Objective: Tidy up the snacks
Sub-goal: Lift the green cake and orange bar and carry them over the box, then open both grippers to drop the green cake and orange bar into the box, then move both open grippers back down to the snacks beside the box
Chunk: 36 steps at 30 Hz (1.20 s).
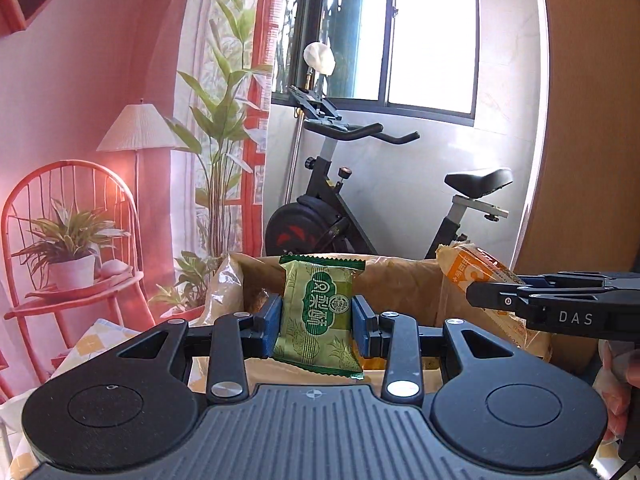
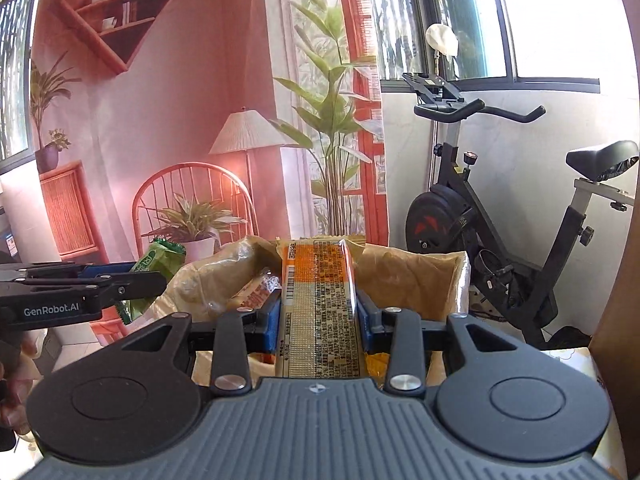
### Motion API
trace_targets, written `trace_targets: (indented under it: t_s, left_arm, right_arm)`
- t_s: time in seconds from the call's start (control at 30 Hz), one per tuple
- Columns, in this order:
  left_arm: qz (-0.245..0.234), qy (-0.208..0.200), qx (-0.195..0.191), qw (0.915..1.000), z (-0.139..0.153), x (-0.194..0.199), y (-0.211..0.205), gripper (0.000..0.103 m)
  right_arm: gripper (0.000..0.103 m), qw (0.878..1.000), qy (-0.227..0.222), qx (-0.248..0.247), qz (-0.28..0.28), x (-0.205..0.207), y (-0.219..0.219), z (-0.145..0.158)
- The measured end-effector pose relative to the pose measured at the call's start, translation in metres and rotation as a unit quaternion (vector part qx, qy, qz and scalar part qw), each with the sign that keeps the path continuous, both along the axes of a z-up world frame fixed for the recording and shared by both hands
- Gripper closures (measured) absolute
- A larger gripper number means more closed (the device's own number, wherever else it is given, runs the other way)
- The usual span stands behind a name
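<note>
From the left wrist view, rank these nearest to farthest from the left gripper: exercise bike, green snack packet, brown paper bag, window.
1. green snack packet: clamped between the left gripper fingers, dead centre.
2. brown paper bag: just behind and below the packet, open top.
3. exercise bike: beyond the bag, centre-right, on the floor.
4. window: on the wall behind the bike, top centre.

green snack pkt [image 1: 320,316] x1 | orange snack pkt [image 2: 320,304] x1 | paper bag [image 1: 400,280] x1 | tools x2
</note>
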<state>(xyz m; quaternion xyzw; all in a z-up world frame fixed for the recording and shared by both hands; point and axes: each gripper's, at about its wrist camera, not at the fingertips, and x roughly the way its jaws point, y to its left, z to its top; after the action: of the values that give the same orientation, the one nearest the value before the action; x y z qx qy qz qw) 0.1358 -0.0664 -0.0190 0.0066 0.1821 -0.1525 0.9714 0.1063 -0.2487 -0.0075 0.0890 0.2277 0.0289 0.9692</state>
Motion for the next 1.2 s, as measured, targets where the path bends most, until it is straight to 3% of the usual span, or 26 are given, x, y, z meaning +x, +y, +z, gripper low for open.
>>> trace_targets:
  t_s: [0.23,0.6,0.67,0.73,0.77,0.93,1.2]
  left_arm:
    - [0.005,0.027,0.021,0.9994,0.002,0.056,-0.017,0.064]
    - [-0.013,0.071,0.039,0.9966,-0.024,0.096,-0.029,0.064]
    - [-0.022,0.071,0.038,0.9965,-0.024,0.099,-0.030,0.057]
    - [-0.029,0.066,0.035,0.9968,-0.022,0.099,-0.029,0.042]
    - [-0.029,0.064,0.035,0.9969,-0.021,0.098,-0.029,0.042]
    - [-0.035,0.052,0.019,0.9978,-0.012,0.085,-0.022,0.041]
    - [-0.021,0.039,-0.007,0.9990,-0.001,0.039,0.011,0.041]
  right_arm:
    - [0.065,0.998,0.044,-0.007,-0.035,0.055,-0.016,-0.015]
    - [0.064,0.995,0.090,-0.014,-0.051,0.081,-0.030,-0.031]
    - [0.063,0.994,0.095,-0.014,-0.050,0.082,-0.032,-0.033]
    - [0.058,0.995,0.089,-0.015,-0.051,0.080,-0.032,-0.032]
    - [0.051,0.995,0.087,-0.015,-0.048,0.079,-0.032,-0.031]
    - [0.040,0.997,0.072,-0.017,-0.034,0.068,-0.026,-0.021]
    - [0.038,0.999,0.044,0.000,-0.021,0.032,-0.020,-0.011]
